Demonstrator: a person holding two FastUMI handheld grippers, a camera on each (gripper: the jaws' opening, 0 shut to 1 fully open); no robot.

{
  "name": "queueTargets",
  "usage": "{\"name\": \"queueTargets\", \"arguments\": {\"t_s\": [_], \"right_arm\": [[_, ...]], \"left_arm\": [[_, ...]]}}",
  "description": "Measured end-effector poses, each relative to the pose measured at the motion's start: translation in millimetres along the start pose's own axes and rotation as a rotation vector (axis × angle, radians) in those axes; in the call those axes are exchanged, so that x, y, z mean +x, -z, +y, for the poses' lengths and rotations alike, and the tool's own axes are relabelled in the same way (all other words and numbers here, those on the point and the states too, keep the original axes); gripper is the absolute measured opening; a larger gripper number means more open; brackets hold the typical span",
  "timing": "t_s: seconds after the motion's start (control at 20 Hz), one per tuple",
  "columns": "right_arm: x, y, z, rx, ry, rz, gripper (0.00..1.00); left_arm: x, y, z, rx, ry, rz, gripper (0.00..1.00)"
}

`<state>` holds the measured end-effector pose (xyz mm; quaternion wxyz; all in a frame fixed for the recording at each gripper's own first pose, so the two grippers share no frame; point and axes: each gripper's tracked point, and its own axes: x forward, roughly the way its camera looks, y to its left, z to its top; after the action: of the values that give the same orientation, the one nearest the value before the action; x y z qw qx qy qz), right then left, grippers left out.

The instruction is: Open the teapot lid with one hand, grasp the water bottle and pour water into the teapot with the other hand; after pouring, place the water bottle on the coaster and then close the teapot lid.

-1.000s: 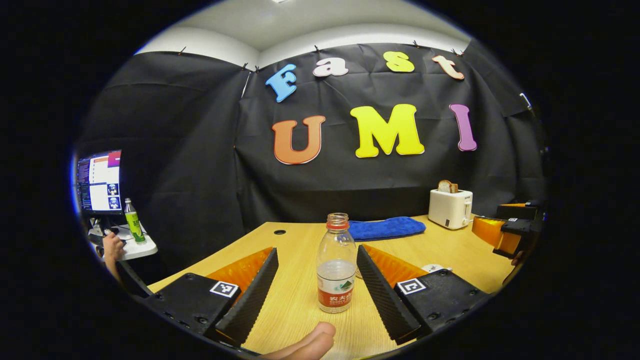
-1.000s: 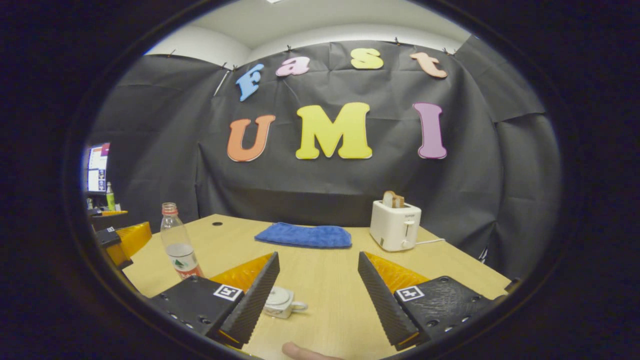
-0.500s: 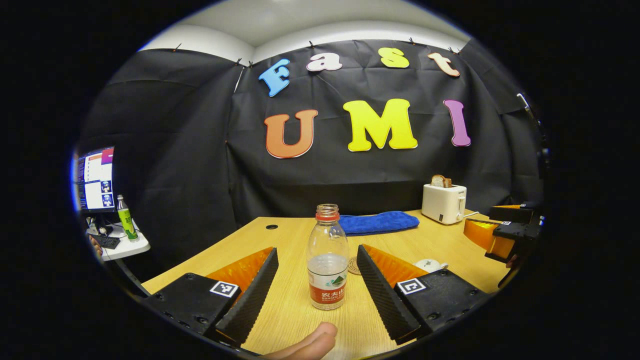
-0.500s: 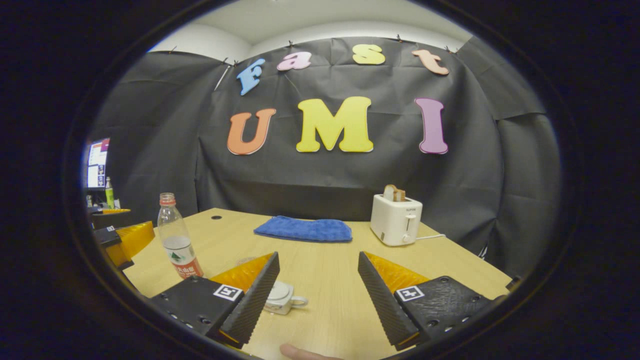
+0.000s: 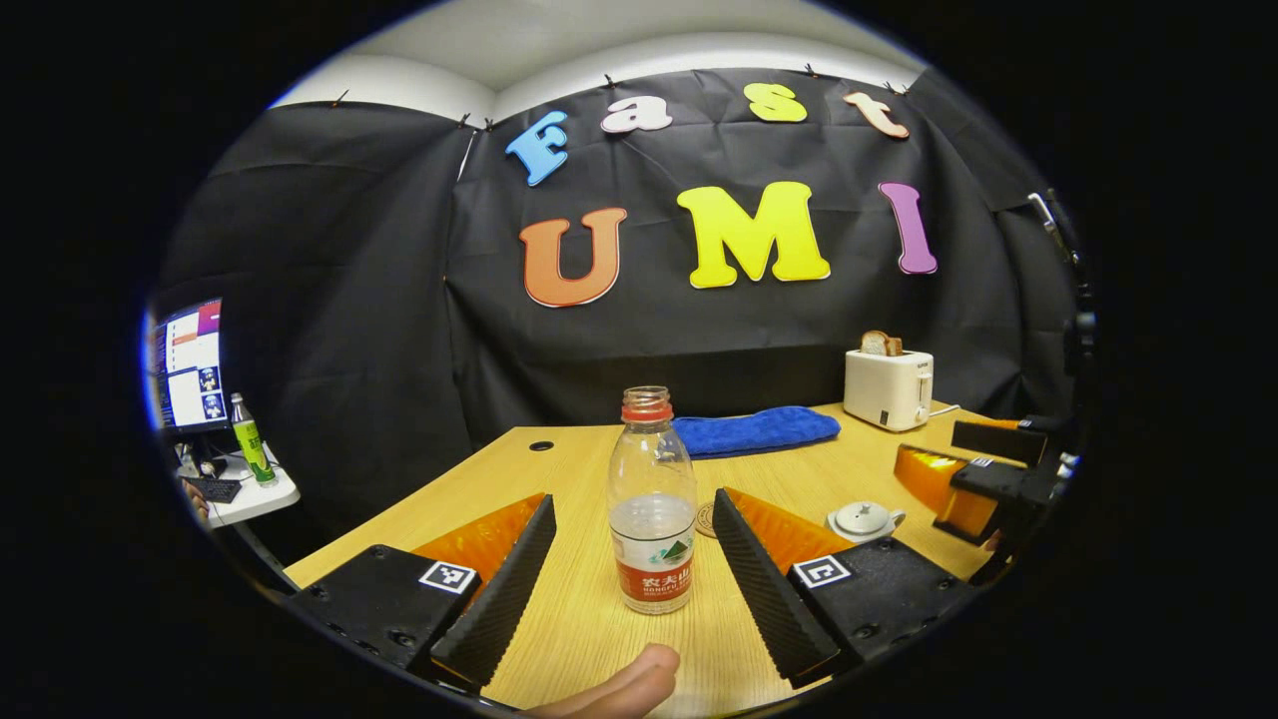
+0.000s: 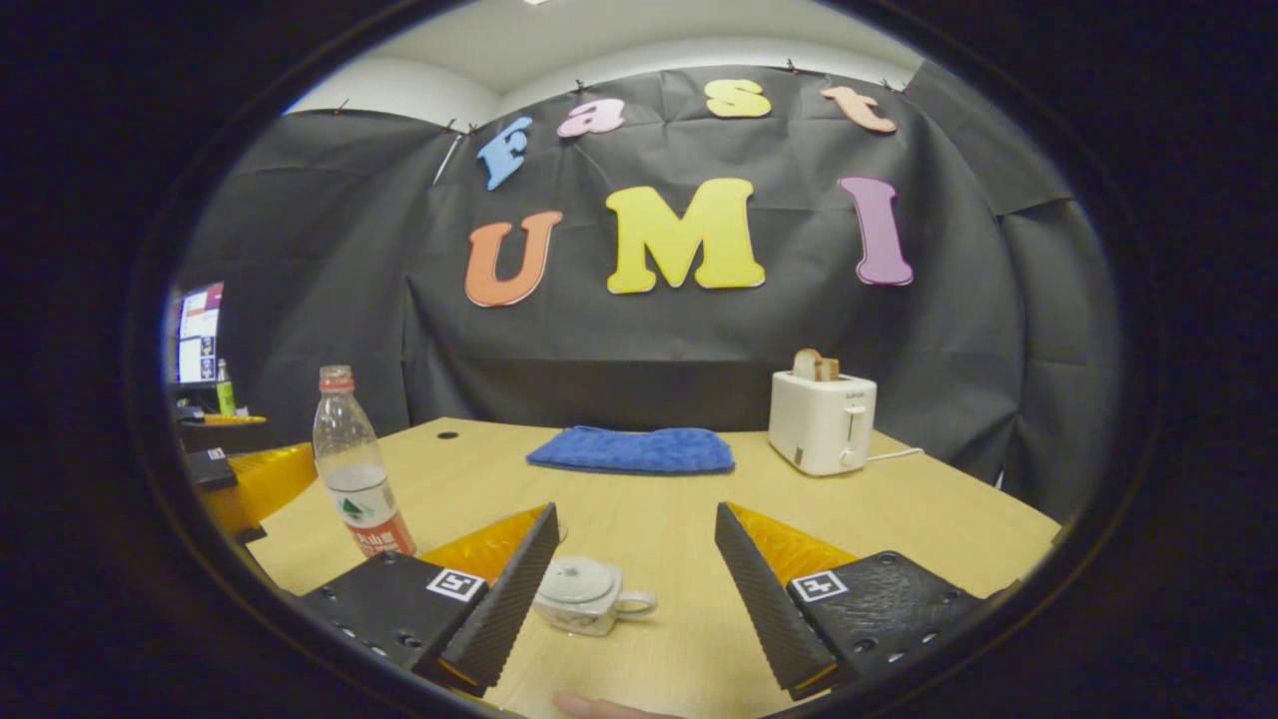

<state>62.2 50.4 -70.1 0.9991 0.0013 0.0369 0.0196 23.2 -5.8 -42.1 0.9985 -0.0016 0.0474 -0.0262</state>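
Risk was seen in the uncapped water bottle [image 5: 652, 509] standing on the table [image 5: 579, 599] between the fingers of the open left tool [image 5: 631, 574], easily tipped by an uneven closing, while the open right tool [image 6: 633, 589] waited near the lidded teapot [image 6: 587, 594].

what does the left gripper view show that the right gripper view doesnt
Left gripper view: the water bottle upright between the open left gripper, uncapped; a coaster just behind it; the right gripper far right; a thumb at the bottom.
Right gripper view: the teapot, lid on, close between its own open fingers, with the left gripper at the left edge.
Both: bottle, teapot, blue cloth, toaster, wooden table.
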Motion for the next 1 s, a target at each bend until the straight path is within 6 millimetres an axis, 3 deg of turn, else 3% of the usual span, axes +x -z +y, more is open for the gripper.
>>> {"name": "queueTargets", "arguments": {"t_s": [0.3,0.4,0.55,0.6,0.65,0.7,0.8,0.85,0.9,0.95,1.0], "right_arm": [[17.1,23.0,14.3,-0.007,-0.037,0.019,0.93],[19.2,28.0,17.6,-0.006,-0.052,0.021,0.8],[25.3,38.2,26.7,-0.033,-0.084,0.04,0.7],[25.2,39.5,28.3,-0.036,-0.097,0.036,0.6],[26.2,38.6,31.9,-0.037,-0.106,0.032,0.61],[25.1,38.0,31.6,-0.054,-0.11,0.028,0.51],[27.1,39.2,36.4,-0.08,-0.137,0.02,0.47],[26.9,39.5,39.9,-0.081,-0.145,0.022,0.51],[27.9,39.0,37.6,-0.073,-0.15,0.025,0.36],[29.4,38.9,38.6,-0.063,-0.155,0.036,0.37],[31.5,40.5,39.6,-0.053,-0.155,0.04,0.3]], "left_arm": [[4.6,9.0,5.6,-0.018,-0.013,0.028,0.99],[6.7,12.7,4.8,-0.03,-0.014,0.039,0.99],[7.7,15.4,1.8,-0.019,-0.01,0.046,0.99],[8.4,16.0,1.4,-0.011,-0.009,0.046,0.99],[8.2,16.3,0.0,-0.005,-0.008,0.047,0.99],[8.4,17.4,-0.6,-0.003,-0.008,0.049,0.99],[9.0,18.6,-3.2,-0.006,-0.004,0.054,0.99],[9.6,21.4,-6.0,-0.011,0.002,0.058,0.99],[10.7,22.7,-8.9,-0.016,0.009,0.063,0.99],[11.5,23.9,-10.7,-0.02,0.013,0.068,0.99],[12.9,25.5,-11.8,-0.022,0.016,0.072,0.99]]}}
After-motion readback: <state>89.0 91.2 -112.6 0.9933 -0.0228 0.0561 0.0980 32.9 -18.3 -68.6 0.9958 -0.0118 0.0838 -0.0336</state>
